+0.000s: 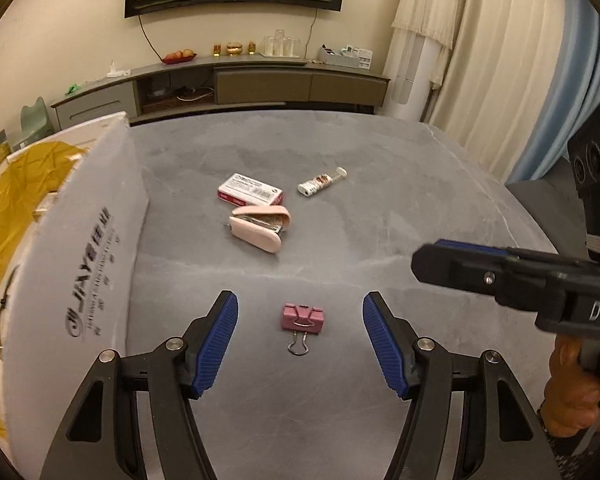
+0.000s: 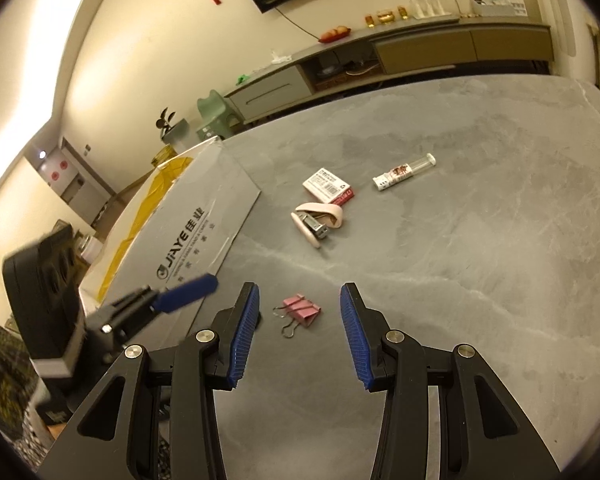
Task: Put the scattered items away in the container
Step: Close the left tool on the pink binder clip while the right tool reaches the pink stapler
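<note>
Binder clip [image 1: 302, 319] lies btwn open left jaws.

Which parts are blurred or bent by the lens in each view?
Left wrist view: the cardboard box flap's print is smeared and the cabinet line bows; the binder clip is sharp. Right wrist view: the left gripper is motion-blurred and the table edge curves.

I see a matt grey stone-look bench [image 1: 380, 200], a cardboard box [image 1: 80, 240] with a dull printed flap, ribbed blue rubbery fingers [image 1: 220, 344], and a pink binder clip [image 1: 302, 318] with wire metal handles.
</note>
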`<control>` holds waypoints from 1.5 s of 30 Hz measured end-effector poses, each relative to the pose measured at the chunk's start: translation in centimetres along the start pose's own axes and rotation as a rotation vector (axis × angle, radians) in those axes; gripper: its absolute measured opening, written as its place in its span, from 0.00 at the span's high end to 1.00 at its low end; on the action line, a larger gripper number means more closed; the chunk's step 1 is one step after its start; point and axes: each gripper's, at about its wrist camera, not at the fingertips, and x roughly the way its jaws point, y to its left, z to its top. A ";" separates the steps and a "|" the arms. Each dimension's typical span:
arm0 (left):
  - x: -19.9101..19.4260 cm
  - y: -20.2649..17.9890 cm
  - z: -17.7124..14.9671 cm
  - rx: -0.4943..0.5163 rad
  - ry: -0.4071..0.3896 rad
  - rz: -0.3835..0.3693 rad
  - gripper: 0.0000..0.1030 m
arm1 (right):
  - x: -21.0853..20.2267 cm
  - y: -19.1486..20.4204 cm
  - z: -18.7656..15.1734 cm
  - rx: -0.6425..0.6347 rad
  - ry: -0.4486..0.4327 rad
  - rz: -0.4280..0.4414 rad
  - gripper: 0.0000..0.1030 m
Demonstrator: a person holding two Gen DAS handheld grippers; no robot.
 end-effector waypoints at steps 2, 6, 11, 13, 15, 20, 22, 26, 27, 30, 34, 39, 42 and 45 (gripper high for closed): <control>0.9 -0.2 -0.2 0.007 0.014 -0.002 0.36 | 0.3 -0.2 0.1 0.002 0.004 -0.001 0.56; 2.6 -0.7 -0.4 0.028 0.030 0.004 0.36 | 1.1 -0.6 0.3 0.014 0.017 -0.005 0.56; 4.1 -0.7 -0.7 0.036 0.054 -0.009 0.36 | 1.7 -1.2 0.5 0.026 0.026 -0.009 0.56; 4.5 -0.6 -0.9 0.044 0.064 -0.007 0.38 | 1.8 -1.4 0.5 0.030 0.028 -0.009 0.56; 5.0 -0.3 -1.3 0.048 0.076 -0.001 0.38 | 1.9 -1.4 0.5 0.030 0.032 -0.005 0.56; 5.9 0.7 -1.7 0.025 0.091 0.016 0.40 | 2.4 -1.1 0.5 0.023 0.045 0.006 0.56; 6.2 1.0 -1.7 0.013 0.091 0.020 0.41 | 2.7 -1.0 0.5 0.016 0.053 0.007 0.56; 6.4 1.2 -1.5 0.007 0.079 0.019 0.43 | 3.7 -0.7 0.8 0.001 0.067 0.005 0.56; 6.5 1.2 -1.5 0.009 0.079 0.019 0.46 | 3.9 -0.7 1.1 -0.003 0.067 0.003 0.56; 6.5 1.2 -1.4 0.016 0.070 0.047 0.60 | 4.9 -0.4 2.5 -0.029 0.062 -0.012 0.56; 6.3 2.1 -1.3 -0.006 0.066 0.051 0.65 | 7.2 0.0 4.5 -0.072 0.072 -0.028 0.56; 5.9 3.3 -1.6 -0.023 0.068 0.048 0.66 | 9.9 -0.2 6.1 -0.057 0.084 -0.016 0.56; 5.7 4.1 -1.6 -0.042 0.071 0.043 0.66 | 11.8 0.1 6.4 -0.077 0.091 -0.039 0.56; 5.5 4.5 -1.7 -0.049 0.073 0.031 0.66 | 13.3 0.3 6.3 -0.127 0.091 -0.095 0.56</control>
